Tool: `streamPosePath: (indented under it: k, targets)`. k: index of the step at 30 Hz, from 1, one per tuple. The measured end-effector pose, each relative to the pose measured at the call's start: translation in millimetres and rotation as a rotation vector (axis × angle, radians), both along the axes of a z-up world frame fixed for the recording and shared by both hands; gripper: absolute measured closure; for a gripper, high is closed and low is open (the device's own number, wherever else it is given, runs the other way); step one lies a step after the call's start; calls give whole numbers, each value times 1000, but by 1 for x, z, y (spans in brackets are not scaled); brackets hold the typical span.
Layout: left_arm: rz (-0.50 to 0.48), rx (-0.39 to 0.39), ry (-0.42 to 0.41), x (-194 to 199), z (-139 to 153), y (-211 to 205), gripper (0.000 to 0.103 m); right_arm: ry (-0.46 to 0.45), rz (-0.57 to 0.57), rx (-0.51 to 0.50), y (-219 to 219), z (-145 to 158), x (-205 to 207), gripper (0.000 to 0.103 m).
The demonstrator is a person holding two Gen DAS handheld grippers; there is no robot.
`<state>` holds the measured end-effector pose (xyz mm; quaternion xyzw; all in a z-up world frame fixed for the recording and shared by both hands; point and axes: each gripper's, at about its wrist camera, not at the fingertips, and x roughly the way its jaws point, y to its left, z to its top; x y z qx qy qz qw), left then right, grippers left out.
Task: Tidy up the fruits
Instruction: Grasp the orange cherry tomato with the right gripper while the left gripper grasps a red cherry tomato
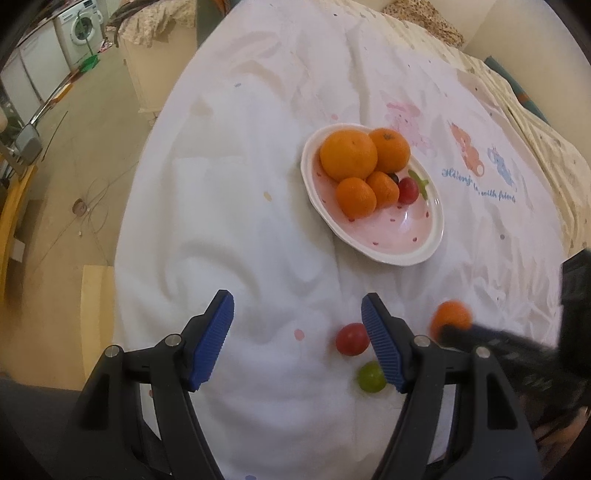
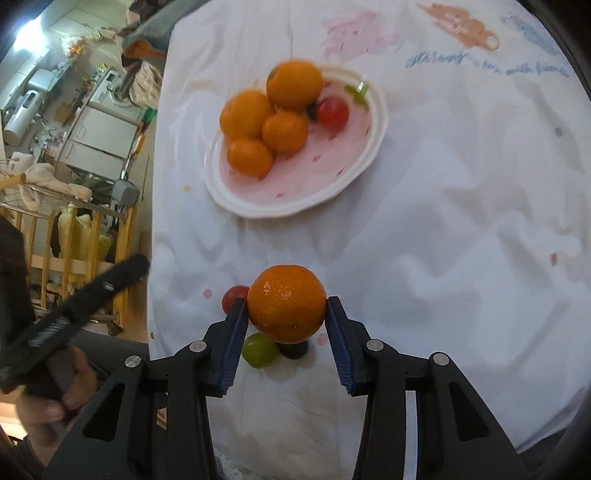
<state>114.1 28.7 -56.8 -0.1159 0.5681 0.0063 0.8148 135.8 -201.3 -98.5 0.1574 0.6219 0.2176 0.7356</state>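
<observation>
My right gripper [image 2: 287, 314] is shut on a mandarin [image 2: 286, 302] and holds it above the white cloth; the same mandarin shows in the left wrist view [image 1: 451, 316]. A pink oval plate [image 1: 402, 232] [image 2: 332, 173] holds several oranges [image 1: 349, 154] [image 2: 284, 131], a red cherry tomato [image 1: 408, 190] [image 2: 333, 112] and a dark grape. On the cloth lie a red tomato [image 1: 351, 339] [image 2: 233, 295], a green one [image 1: 371, 376] [image 2: 260, 350] and a dark grape [image 2: 293, 349]. My left gripper [image 1: 297, 310] is open and empty, left of them.
The white cloth [image 1: 240, 221] with cartoon prints covers a table whose left edge drops to the floor [image 1: 74, 184]. A washing machine [image 1: 83, 31] stands far left. A wooden rack [image 2: 74, 251] stands beside the table in the right wrist view.
</observation>
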Motion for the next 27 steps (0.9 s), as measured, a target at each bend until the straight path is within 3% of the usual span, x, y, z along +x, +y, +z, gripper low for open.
streamPosePath:
  k: [8,11,15,23,25,27]
  targets:
    - [-78,5,27,-2,-13,-22,35,-93,-73,57,-47,26,-7,58]
    - [-129,7,41,-2,-20,-36,36,-90,-123,105,-61,22,-4,58]
    - [-203,9,71,1,-33,-57,45,-72,-181,162,-68,18,0,58]
    - [-273,74,129,3,-55,-81,45,-75,-204,205,-76,17,6,58]
    - [-282,98,137,4,-58,-82,53,-73,-207,202,-76,16,8,58]
    - [-284,105,151,6,-62,-82,72,-70,-210,200,-76,15,9,58]
